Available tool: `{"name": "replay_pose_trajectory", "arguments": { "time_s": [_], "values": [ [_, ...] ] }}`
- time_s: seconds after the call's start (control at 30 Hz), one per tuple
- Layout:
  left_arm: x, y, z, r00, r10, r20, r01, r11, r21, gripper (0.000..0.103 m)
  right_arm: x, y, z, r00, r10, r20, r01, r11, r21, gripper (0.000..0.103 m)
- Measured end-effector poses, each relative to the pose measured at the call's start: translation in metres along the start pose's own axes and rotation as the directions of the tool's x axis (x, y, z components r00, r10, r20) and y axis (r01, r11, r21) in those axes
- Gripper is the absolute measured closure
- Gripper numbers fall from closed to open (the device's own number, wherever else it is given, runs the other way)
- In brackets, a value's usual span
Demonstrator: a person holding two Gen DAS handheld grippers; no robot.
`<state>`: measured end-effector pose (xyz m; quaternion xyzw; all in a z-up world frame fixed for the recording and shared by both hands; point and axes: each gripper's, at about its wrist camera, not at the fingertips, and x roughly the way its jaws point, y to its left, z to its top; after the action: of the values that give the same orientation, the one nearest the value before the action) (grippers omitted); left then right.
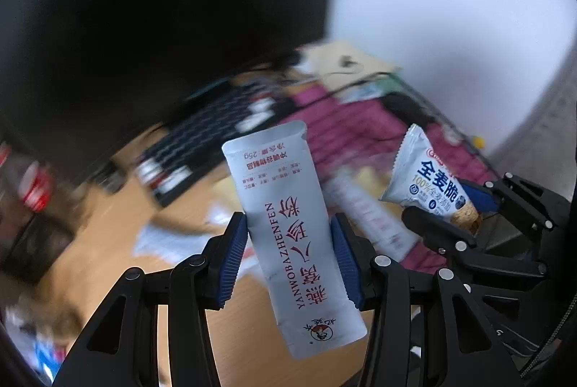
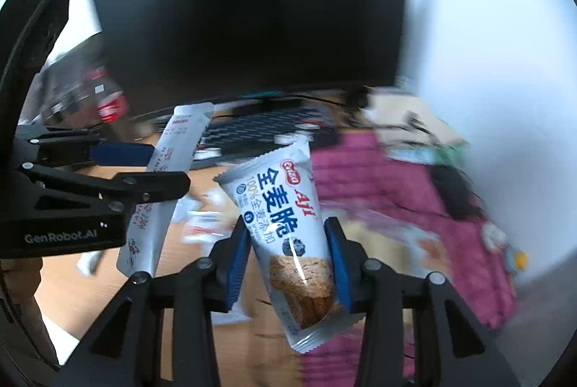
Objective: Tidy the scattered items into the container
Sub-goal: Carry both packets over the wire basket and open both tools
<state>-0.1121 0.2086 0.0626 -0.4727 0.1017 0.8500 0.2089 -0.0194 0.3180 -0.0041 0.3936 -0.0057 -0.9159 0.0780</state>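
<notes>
My left gripper (image 1: 290, 255) is shut on a long white sachet (image 1: 288, 228) with red lettering, held above the desk; the sachet also shows in the right wrist view (image 2: 162, 185). My right gripper (image 2: 286, 255) is shut on a white and blue cracker packet (image 2: 285, 225), which also shows at the right of the left wrist view (image 1: 429, 181). The magenta wire basket (image 2: 396, 192) lies ahead and to the right, below both grippers; it also shows in the left wrist view (image 1: 346, 127). The background is motion-blurred.
A dark monitor (image 2: 252, 12) stands behind a black keyboard (image 1: 202, 149). A cola bottle (image 2: 108, 98) stands at the left. Several white packets (image 1: 173, 239) lie on the wooden desk (image 1: 108, 225). A white wall is at the right.
</notes>
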Motion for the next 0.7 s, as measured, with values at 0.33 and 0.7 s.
{"name": "replay_pose_trajectory", "arguments": {
  "time_s": [0.33,0.7],
  "values": [
    [0.050,-0.075,0.039,0.995,-0.081,-0.064,0.088,0.989,0.115,0.056,-0.002,-0.083,-0.019,0.996,-0.074,-0.048,0.079,0.988,0.130,0.057],
    [0.075,-0.085,0.045,0.992,-0.083,-0.100,0.094,0.989,0.115,0.056,0.010,-0.094,-0.028,0.996,-0.057,-0.074,0.068,0.986,0.151,0.057]
  ]
}}
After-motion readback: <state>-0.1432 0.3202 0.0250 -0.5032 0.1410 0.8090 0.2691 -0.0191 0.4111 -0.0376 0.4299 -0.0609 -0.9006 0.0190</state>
